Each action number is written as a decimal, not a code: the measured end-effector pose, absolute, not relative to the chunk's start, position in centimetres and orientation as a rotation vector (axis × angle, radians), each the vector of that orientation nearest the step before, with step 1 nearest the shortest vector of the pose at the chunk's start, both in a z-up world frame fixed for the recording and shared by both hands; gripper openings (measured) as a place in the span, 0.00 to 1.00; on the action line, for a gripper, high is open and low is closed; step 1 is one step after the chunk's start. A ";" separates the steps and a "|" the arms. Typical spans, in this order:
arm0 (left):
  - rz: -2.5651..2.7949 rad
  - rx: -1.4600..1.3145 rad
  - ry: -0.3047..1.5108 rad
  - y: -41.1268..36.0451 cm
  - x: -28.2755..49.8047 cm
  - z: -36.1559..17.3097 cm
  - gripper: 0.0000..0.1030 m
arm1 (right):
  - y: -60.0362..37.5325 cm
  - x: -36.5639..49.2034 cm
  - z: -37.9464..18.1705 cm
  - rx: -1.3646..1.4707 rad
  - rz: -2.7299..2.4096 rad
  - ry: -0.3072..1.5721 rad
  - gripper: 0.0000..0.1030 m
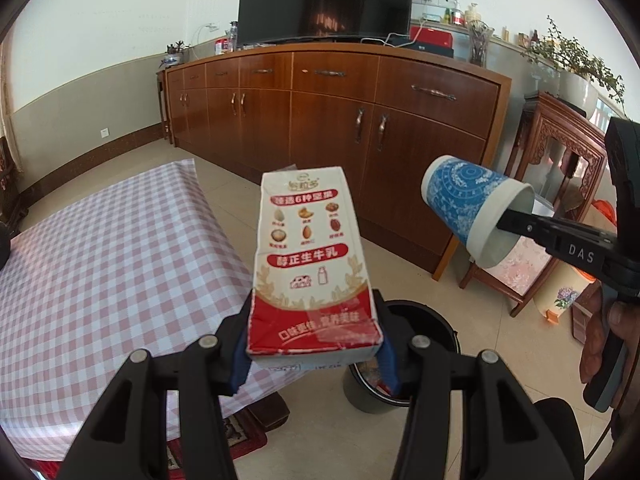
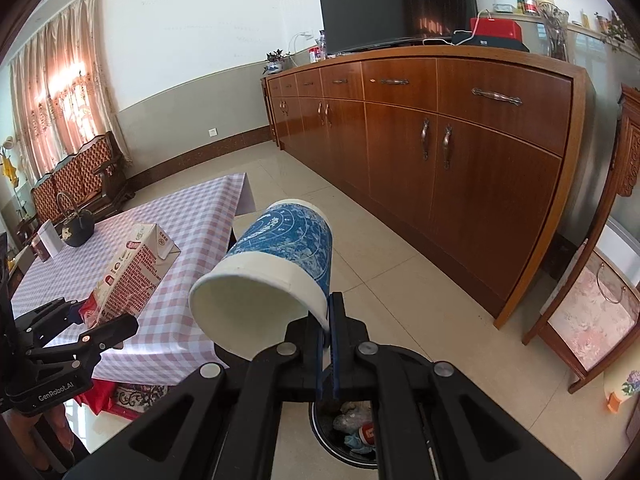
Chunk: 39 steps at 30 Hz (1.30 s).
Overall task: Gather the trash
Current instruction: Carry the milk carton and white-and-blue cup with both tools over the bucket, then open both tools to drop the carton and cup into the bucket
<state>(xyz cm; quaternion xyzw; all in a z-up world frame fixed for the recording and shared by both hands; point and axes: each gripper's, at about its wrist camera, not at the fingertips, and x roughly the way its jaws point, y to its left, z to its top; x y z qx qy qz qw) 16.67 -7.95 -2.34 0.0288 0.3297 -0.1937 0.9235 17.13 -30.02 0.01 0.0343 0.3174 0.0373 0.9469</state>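
The milk carton [image 1: 310, 264] stands in the centre of the left wrist view, its red lower end clamped between the blue pads of the left tool [image 1: 314, 354]. At right in that view, the blue-patterned paper cup [image 1: 476, 210] hangs tilted, its rim pinched by the clenched right tool [image 2: 329, 344]. A dark trash bin [image 1: 436, 320] with rubbish inside sits on the tiled floor at lower centre, just beside the checked-cloth desk [image 1: 100, 264]. A wooden cabinet [image 1: 340, 120] fills the background.

A home living room: television [image 2: 396, 4] on a long wooden sideboard [image 2: 460, 128], curtains [image 2: 60, 92], checked-cloth table [image 1: 100, 264].
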 end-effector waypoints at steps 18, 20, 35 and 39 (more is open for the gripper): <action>-0.537 0.160 0.810 -16.0 16.9 -8.0 0.51 | -36.8 16.0 -6.1 0.101 -0.035 0.772 0.03; -0.550 0.173 0.836 -16.9 17.1 -9.1 0.51 | -37.7 16.2 -7.5 0.110 -0.040 0.803 0.03; -0.579 0.226 1.036 -21.7 19.5 -16.9 0.51 | -40.3 19.3 -18.7 0.097 -0.028 1.030 0.03; -0.560 0.209 1.075 -22.3 20.5 -18.7 0.51 | -40.3 20.5 -21.1 0.086 -0.018 1.074 0.03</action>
